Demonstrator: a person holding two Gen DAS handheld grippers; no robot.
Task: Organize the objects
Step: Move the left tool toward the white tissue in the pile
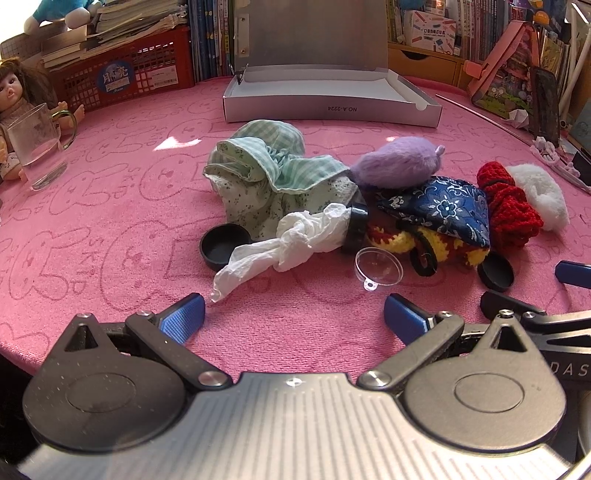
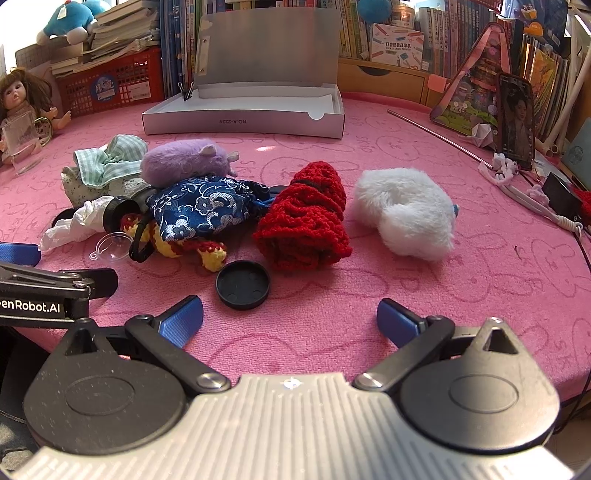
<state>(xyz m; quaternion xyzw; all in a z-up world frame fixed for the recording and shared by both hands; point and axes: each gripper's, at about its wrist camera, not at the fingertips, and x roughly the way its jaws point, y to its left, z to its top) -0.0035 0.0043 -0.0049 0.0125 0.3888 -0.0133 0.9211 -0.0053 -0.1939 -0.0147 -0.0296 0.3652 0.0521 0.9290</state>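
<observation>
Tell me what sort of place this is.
Probably a home study or child's room: a packed row of books lines the back, a doll and a blue plush toy sit at the left, and a pink bunny-print cloth covers the table.

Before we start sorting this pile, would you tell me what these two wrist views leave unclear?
- Black jar: its contents are hidden in both views by the white tissue stuffed in its mouth.
- Yellow-and-red crochet piece: mostly covered by the blue brocade pouch, so its shape is unknown.
- Silver box: the front wall hides most of its floor.
- Right gripper: cut off by the left view's edge.
</observation>
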